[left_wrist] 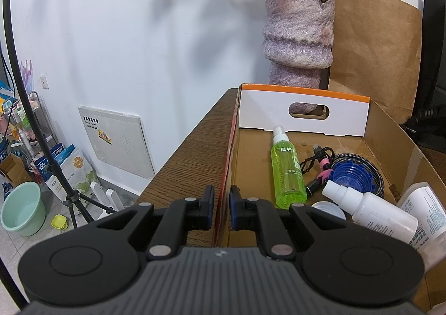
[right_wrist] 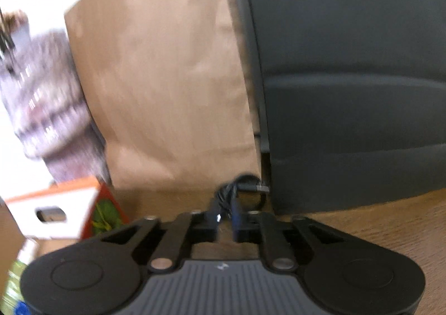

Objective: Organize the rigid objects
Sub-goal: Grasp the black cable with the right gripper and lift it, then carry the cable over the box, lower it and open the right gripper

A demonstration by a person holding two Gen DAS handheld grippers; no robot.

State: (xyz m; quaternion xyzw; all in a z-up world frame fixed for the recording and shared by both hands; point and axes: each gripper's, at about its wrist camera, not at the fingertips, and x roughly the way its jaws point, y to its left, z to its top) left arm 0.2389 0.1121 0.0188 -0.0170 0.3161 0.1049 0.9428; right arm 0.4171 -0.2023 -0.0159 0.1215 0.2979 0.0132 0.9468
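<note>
Between the right gripper's [right_wrist: 225, 221] jaws a black cable bundle [right_wrist: 232, 195] is gripped—the box [right_wrist: 53, 210] lies leftward; left gripper [left_wrist: 221, 207] jaws are closed on the box wall.

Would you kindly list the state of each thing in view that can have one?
Left gripper: shut on cardboard box's near wall.
Right gripper: shut on coiled black cable.
Open cardboard box: upright, holding items.
Green spray bottle: lying down, capped.
White spray bottle: lying down.
Brown paper bag: standing upright.
</note>
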